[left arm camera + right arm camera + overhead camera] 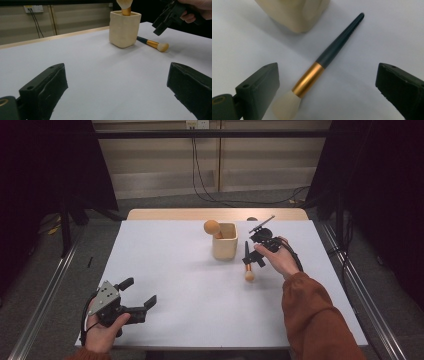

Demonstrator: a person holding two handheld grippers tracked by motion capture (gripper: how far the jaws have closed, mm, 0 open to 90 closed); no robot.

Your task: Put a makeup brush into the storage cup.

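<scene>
A makeup brush (248, 261) lay on the white tabletop (200, 290) just right of a cream cup (224, 241). The right claw (256, 251) hovered released over it. The left claw (140, 295) rested released at the near left.

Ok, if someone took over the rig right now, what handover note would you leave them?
Left gripper: open, holding nothing, near the table's front left corner.
Right gripper: open, jaws either side of the loose brush, not closed on it.
Holder: upright, mid-table, one brush already standing in it.
Loose brush: flat on the table beside the holder.
Likely left: grasp that brush and put it in the holder.
</scene>
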